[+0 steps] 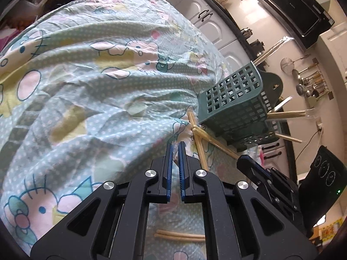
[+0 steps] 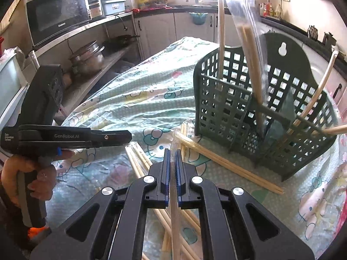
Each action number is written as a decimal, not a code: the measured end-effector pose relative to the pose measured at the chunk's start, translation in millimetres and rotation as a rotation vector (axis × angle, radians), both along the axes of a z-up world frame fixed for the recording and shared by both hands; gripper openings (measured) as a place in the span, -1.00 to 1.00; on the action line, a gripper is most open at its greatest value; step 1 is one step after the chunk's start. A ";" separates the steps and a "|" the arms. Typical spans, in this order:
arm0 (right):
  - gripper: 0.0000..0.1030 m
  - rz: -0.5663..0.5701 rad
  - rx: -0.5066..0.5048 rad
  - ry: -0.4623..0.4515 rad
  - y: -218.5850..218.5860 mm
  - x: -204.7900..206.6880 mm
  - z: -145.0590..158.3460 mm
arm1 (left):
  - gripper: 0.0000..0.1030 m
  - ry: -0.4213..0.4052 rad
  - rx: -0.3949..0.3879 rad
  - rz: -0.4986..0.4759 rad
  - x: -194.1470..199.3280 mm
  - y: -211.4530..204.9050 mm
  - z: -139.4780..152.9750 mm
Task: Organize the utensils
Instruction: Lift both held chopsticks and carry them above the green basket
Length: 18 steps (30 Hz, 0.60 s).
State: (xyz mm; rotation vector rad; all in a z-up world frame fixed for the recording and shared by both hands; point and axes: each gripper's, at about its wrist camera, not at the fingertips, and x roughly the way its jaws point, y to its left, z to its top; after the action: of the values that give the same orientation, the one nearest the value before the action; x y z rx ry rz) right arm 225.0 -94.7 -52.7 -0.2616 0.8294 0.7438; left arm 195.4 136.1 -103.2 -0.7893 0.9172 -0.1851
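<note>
I see a soft, wrinkly cloth [image 2: 138, 99], a dark green plastic basket [image 2: 219, 108], pale smooth wooden chopsticks [image 2: 227, 164] in shiny clear wrap, and shiny metal pots [image 2: 89, 58] on the shelf.

A cartoon-print cloth [image 2: 138, 99] covers the table. At ten o'clock a black microwave [image 2: 57, 14] sits on a shelf, with steel pots [image 2: 89, 58] on the shelf below it. Ladles [image 1: 308, 82] hang at three o'clock.
</note>
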 end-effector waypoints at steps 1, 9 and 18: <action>-0.90 0.000 -0.001 -0.007 -0.9 -1.8 2.2 | -0.94 -0.002 -0.014 0.001 -1.1 1.9 -0.3; -0.90 -0.001 0.012 -0.045 -5.0 -13.4 16.8 | -0.97 0.004 -0.004 0.018 -7.3 9.3 1.9; -0.91 0.011 0.075 -0.107 -11.6 -27.0 52.7 | -1.00 -0.116 0.076 0.005 -19.5 1.0 50.7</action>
State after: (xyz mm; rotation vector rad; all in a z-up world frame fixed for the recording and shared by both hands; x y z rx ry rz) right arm 198.1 -106.4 -0.1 -0.2367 0.6976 0.7631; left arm 175.9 137.1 -52.6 -0.7036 0.8074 -0.1886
